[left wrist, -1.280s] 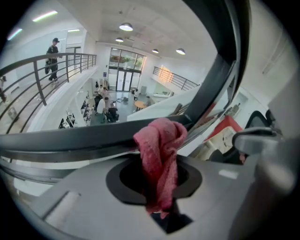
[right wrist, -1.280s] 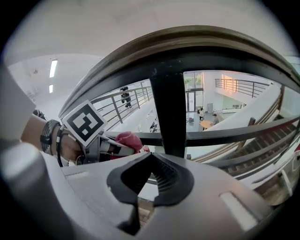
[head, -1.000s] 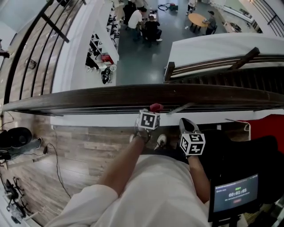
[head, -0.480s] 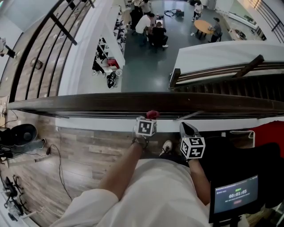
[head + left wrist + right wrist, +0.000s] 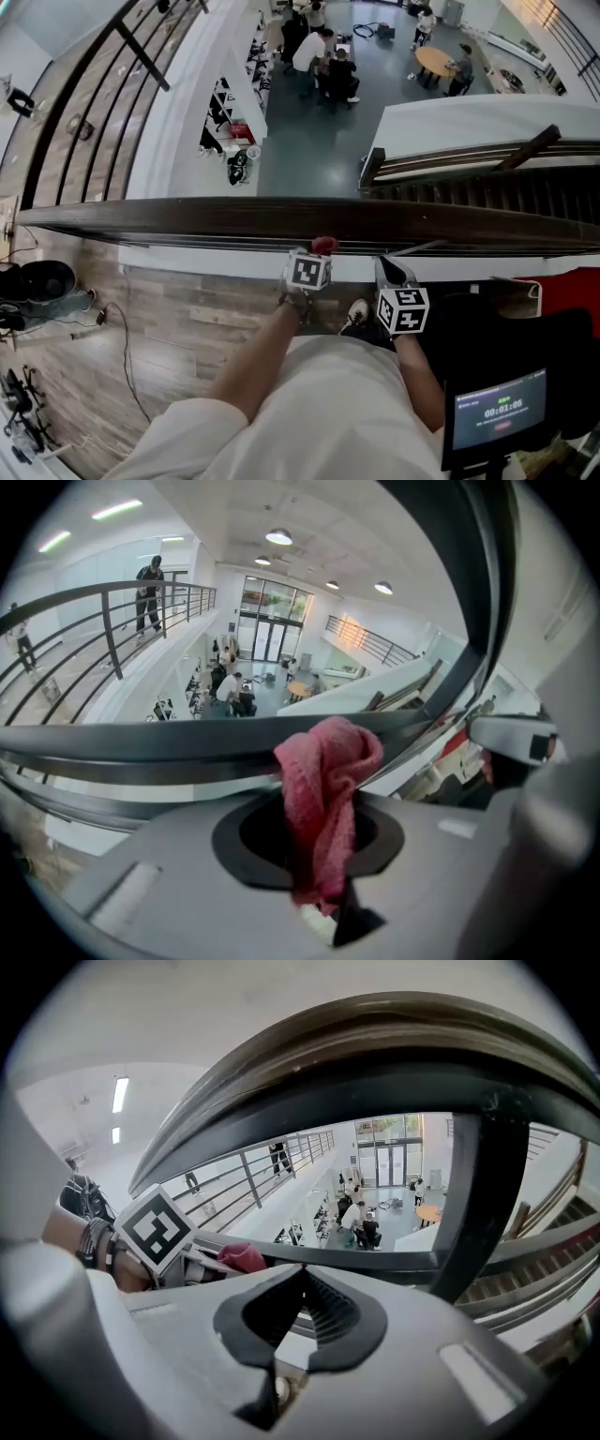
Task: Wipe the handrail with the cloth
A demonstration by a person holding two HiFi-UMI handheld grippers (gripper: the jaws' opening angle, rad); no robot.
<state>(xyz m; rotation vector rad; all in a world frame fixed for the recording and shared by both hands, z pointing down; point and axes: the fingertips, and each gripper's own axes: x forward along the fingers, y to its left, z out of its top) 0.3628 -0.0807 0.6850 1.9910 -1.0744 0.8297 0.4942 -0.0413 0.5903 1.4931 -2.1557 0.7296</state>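
A dark wooden handrail (image 5: 187, 217) runs across the head view, with an atrium far below it. My left gripper (image 5: 320, 253) is at the near underside of the rail, shut on a red cloth (image 5: 324, 245). In the left gripper view the bunched cloth (image 5: 324, 761) sticks up from the shut left gripper (image 5: 319, 810), just short of the handrail (image 5: 169, 739). My right gripper (image 5: 390, 271) is beside it to the right, under the rail. The right gripper (image 5: 300, 1275) is shut on nothing, with the handrail (image 5: 375, 1035) overhead and the cloth (image 5: 242, 1257) to its left.
A black railing post (image 5: 473, 1204) stands just right of the right gripper. A staircase (image 5: 469, 187) drops away at the right. People sit at tables (image 5: 328, 66) on the floor below. A screen (image 5: 492, 411) is at the lower right, and cables and gear (image 5: 37, 291) lie on the wooden floor at the left.
The head view has tilted a little, so the rail sits lower in the picture. Both grippers keep their places under the rail, the left still shut on the cloth.
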